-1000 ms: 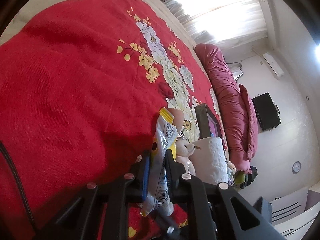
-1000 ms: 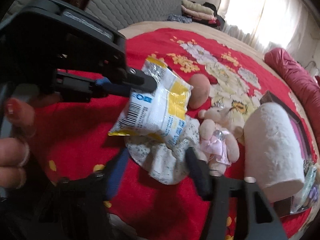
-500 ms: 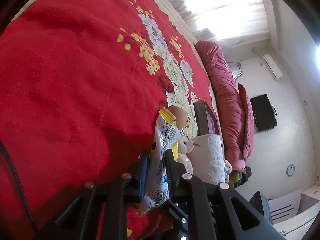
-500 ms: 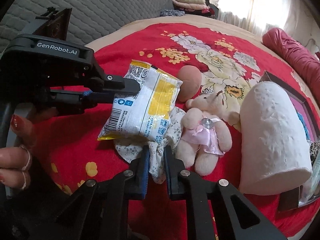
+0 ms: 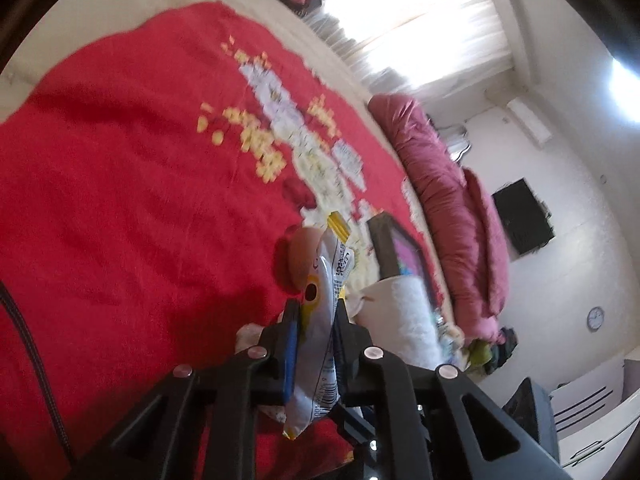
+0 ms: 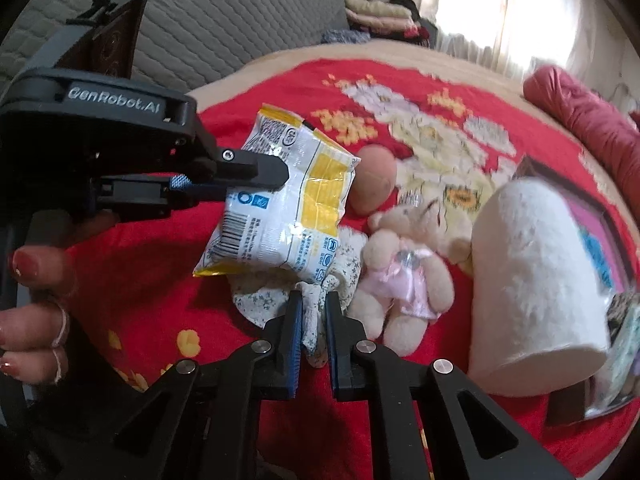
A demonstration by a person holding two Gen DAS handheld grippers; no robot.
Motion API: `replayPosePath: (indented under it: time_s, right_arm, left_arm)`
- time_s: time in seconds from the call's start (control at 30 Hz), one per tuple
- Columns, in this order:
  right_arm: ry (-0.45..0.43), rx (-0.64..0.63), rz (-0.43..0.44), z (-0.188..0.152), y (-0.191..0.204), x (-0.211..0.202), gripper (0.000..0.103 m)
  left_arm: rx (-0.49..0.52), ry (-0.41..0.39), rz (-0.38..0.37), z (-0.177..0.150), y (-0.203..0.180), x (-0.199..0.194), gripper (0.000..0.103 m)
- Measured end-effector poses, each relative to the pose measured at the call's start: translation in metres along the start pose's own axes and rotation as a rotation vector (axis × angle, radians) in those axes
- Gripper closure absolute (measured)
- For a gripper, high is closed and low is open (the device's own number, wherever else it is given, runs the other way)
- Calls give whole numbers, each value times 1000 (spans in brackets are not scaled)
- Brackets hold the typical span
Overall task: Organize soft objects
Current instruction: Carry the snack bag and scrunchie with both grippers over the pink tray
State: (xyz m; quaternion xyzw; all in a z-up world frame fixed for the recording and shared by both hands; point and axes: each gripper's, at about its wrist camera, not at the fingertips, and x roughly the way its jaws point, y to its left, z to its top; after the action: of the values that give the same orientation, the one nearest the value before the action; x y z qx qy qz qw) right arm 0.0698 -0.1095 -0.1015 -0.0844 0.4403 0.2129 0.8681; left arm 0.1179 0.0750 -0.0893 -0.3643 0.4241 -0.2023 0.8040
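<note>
My left gripper [image 5: 314, 312] is shut on a white and yellow snack packet [image 5: 320, 320], holding it above the red floral bedspread [image 5: 120, 200]; gripper [image 6: 256, 178] and packet [image 6: 284, 208] also show in the right wrist view. My right gripper [image 6: 312, 306] is shut on a white floral cloth [image 6: 276, 296] that lies under the packet. A beige teddy bear in a pink dress [image 6: 404, 268] lies right of the cloth. A peach soft ball [image 6: 374, 184] sits behind it. A white fluffy roll [image 6: 536, 276] lies at the right.
A dark framed picture [image 6: 600, 240] lies under the white roll. A rolled crimson duvet [image 5: 452, 208] runs along the far side of the bed. Folded clothes [image 6: 380, 20] are stacked by the window. A grey quilted headboard [image 6: 220, 20] is behind.
My right gripper closed on the floral cloth and stays shut on it. The left gripper lifted the packet slightly higher and both views shifted a little.
</note>
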Motion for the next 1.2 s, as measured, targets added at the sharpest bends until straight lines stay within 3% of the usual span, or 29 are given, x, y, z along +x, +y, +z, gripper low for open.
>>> replayPosePath:
  time_s: [0.13,0.4,0.8,1.2]
  right_arm:
    - [-56,-50,-23,1,7,-17,93]
    - [-144,-45,-56,4,-1,-48,93]
    - [-320,-42,-207,5,-25,-106,93]
    - [-399,83,-225,-1,-60,-143,93]
  left_arm:
    - [43,-69,37,-1,-13,-21,88]
    - [117,-99,98,-16,-39,-40,88]
    - [193,-82,119,-44,-96,-36,88]
    - [292,-47,140,-62,-158,-13,88]
